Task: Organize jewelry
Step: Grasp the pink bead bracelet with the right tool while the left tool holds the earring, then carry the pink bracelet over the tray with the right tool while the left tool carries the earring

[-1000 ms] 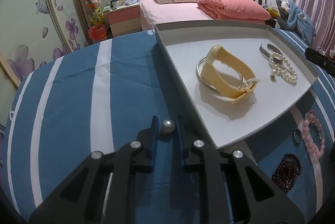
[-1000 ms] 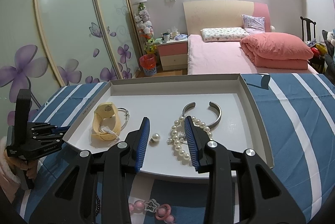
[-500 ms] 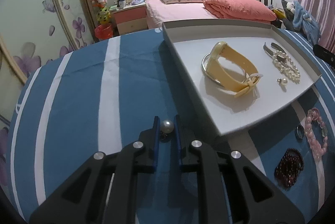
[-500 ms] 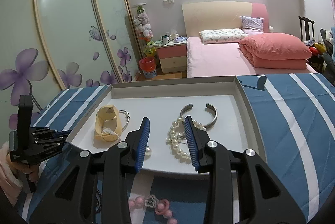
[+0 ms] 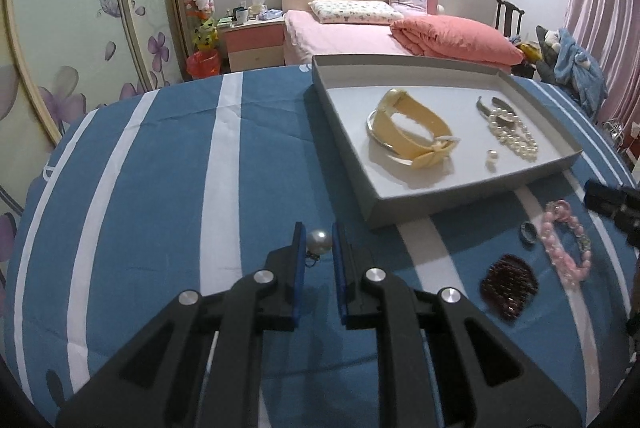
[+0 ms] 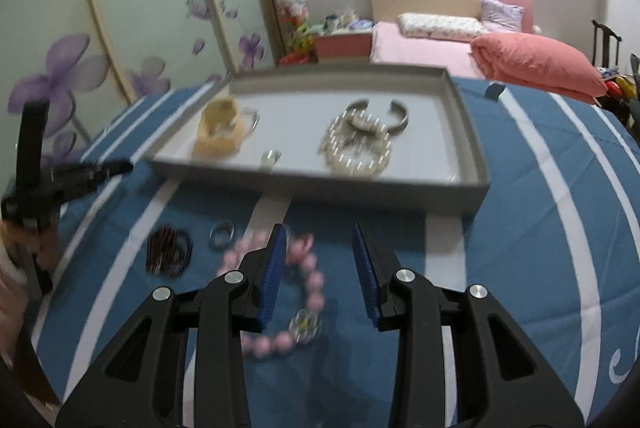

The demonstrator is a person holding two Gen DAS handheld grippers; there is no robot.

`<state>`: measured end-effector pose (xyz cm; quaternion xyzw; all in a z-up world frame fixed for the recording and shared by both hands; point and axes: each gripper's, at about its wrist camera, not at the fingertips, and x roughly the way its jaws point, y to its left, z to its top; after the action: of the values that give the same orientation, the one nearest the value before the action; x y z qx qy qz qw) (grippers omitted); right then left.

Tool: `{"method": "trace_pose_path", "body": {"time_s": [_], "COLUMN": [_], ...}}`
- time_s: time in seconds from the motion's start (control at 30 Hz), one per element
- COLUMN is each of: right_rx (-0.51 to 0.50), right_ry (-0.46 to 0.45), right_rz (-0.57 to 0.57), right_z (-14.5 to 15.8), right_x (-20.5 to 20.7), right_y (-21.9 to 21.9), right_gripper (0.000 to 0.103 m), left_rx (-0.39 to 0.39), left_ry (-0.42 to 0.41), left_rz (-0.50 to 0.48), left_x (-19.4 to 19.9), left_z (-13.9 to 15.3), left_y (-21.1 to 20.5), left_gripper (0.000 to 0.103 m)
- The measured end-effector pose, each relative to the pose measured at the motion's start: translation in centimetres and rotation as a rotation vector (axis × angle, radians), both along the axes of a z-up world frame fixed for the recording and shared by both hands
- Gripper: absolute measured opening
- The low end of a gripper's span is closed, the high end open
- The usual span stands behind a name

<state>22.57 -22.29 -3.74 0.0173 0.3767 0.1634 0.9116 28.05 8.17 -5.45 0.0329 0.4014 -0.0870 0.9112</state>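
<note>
Jewelry lot on a bedspread (image 5: pixel 160 164) of blue with white stripes. Grey tray (image 5: pixel 344 116): shallow, open-topped, resting on the bedspread. Contents: yellow watch (image 5: pixel 412 132) lying on its side across a thin silver bangle (image 5: pixel 374 134); pearl bracelet (image 5: pixel 514 138) heaped near the tray's right wall, touching an open silver cuff (image 6: pixel 394 114); one loose pearl earring (image 5: pixel 491 159) on the tray floor between watch and bracelet.

Outside the tray, on the bedspread just in front of its near wall: dark red bead bracelet (image 5: pixel 508 290), small grey ring (image 5: pixel 529 233), pink bead bracelet (image 5: pixel 564 248) with a clear charm.

Left gripper (image 5: pixel 318 244): fingers clamped together on a single pearl earring (image 5: pixel 319 241), held above the bedspread, left of the tray's near corner.

Right gripper (image 6: pixel 318 260): fingers apart, nothing between the pads; it hangs over the pink bead bracelet (image 6: pixel 296 288), whose beads show in the gap and behind the left finger. This view is motion-blurred; whether the fingers touch the beads cannot be told.
</note>
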Motion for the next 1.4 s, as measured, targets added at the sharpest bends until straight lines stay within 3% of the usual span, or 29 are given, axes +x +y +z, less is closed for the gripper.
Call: {"method": "trace_pose_path", "body": {"time_s": [0.27, 0.37, 0.57, 1.03, 1.4], "right_rx": [-0.086, -0.127, -0.108, -0.022, 0.091], "right_ry": [0.074, 0.087, 0.096, -0.094, -0.193], "right_rz": [0.014, -0.001, -0.02, -0.045, -0.085], "right_z": [-1.5, -1.9, -1.7, 3.2, 6.1], "right_x": [-0.1, -0.2, -1.7, -5.3, -6.4], "right_y": [1.4, 1.5, 0.5, -0.6, -1.6], "right_gripper": [0.036, 0.014, 0.014, 0.014, 0.014], "left_rx": [-0.006, -0.009, -0.016, -0.037, -0.113], "left_ry": [-0.023, -0.03, -0.034, -0.054, -0.105], "left_rz": [-0.012, -0.016, -0.024, -0.056, -0.06], "left_x": [-1.5, -2.1, -3.0, -5.0, -6.8], "left_z": [1.2, 1.4, 1.7, 2.4, 4.0], "left_y": [-1.2, -1.7, -2.3, -4.1, -5.1], "left_gripper": [0.014, 0.014, 0.014, 0.014, 0.014]}}
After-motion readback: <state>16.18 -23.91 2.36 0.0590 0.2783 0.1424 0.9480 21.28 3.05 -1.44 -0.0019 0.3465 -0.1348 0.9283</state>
